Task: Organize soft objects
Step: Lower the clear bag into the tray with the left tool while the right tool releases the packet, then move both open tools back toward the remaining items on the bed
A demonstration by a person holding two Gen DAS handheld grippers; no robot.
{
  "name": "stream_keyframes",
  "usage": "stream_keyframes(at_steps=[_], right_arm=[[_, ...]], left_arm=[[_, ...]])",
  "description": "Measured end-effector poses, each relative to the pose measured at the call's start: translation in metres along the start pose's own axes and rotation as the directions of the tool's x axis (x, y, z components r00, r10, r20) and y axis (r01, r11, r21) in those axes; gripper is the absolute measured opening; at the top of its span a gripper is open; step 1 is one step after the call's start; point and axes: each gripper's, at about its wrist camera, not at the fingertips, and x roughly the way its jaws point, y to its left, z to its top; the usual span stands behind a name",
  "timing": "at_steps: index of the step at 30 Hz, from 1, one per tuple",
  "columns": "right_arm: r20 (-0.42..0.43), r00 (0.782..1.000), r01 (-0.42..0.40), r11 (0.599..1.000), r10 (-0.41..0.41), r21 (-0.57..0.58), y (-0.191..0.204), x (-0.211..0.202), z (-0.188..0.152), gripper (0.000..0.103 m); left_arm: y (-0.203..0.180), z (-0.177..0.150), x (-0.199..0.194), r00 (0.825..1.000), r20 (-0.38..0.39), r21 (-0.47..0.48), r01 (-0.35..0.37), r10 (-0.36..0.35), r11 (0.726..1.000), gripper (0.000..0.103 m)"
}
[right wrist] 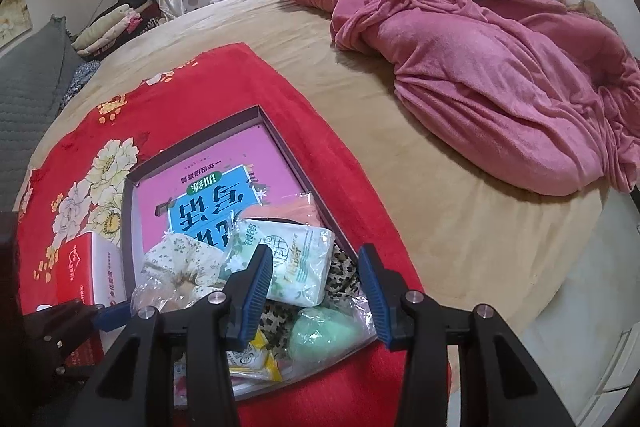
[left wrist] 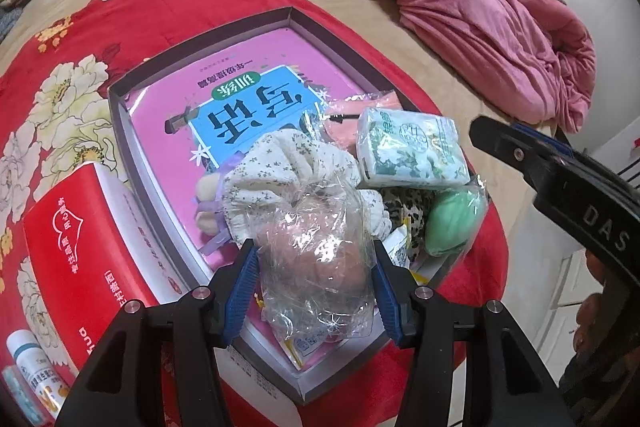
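The crinkled clear plastic bag holding a soft pinkish item (left wrist: 316,267) is clamped between the half-open blue pads of the left gripper (left wrist: 314,287), over the near end of the shallow grey cardboard box (left wrist: 120,115). The right gripper (right wrist: 316,291) hangs part open and empty above the white-and-green tissue pack (right wrist: 296,263). The bag should be lowered gently, since the film may slip.

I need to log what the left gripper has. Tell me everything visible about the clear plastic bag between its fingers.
The clear plastic bag is crinkled, glossy film around a soft peach-pink lump. The left gripper presses its blue pads on both sides, over the box's near end. The floral cream cloth lies right behind it, seemingly touching.
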Motion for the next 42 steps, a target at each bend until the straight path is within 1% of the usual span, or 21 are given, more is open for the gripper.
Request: stream_keyframes(at_steps=[3,10,12,13,20,23,24,26,27,31,42], right_arm=[[0.006,1.0,-0.002,1.0,0.002,0.001,-0.001,-0.005,0.0,0.045],[0.016,1.0,-0.012,1.0,0.011,0.011,-0.003,-0.014,0.0,0.045],[0.017,1.0,-0.019,1.0,0.019,0.012,-0.002,-0.015,-0.001,0.045],[0.018,1.0,-0.017,1.0,0.016,0.009,-0.002,-0.016,0.0,0.045],[0.026,1.0,-0.017,1.0,0.017,0.01,0.0,-0.022,0.0,0.045],[0.026,1.0,-0.014,1.0,0.014,0.007,0.0,-0.024,0.0,0.046],[0.026,1.0,-0.011,1.0,0.01,0.008,0.0,-0.024,0.0,0.046],[0.028,1.0,-0.008,1.0,0.007,0.006,0.0,-0.026,0.0,0.053],[0.03,1.0,-0.004,1.0,0.004,0.006,0.0,-0.027,-0.001,0.054],[0.03,1.0,0.001,1.0,-0.001,0.003,0.001,-0.031,-0.001,0.055],[0.036,0.999,0.015,1.0,-0.015,-0.001,0.005,-0.044,-0.007,0.059]], left_arm=[[0.001,0.002,0.0,1.0,0.007,-0.007,0.004,-0.004,1.0,0.057],[0.002,0.004,0.002,0.999,0.004,0.008,-0.044,0.044,0.999,0.058],[0.002,0.003,0.001,0.999,0.005,0.006,-0.035,0.035,0.999,0.064],[0.003,0.003,0.0,0.999,0.006,0.003,-0.033,0.033,0.999,0.069],[0.003,0.003,-0.007,0.999,0.017,0.016,-0.051,0.051,0.999,0.07],[0.003,0.003,-0.012,0.999,0.027,0.011,-0.046,0.045,0.999,0.072],[0.003,0.003,-0.013,0.998,0.03,0.013,-0.049,0.049,0.999,0.072],[0.001,0.002,-0.018,0.998,0.037,0.026,-0.053,0.052,0.998,0.074],[-0.001,0.002,-0.021,0.997,0.046,0.032,-0.06,0.059,0.998,0.075],[-0.002,0.001,-0.029,0.997,0.057,0.041,-0.062,0.059,0.997,0.075],[0.003,-0.008,-0.052,0.993,0.081,0.024,-0.084,0.082,0.996,0.077]])
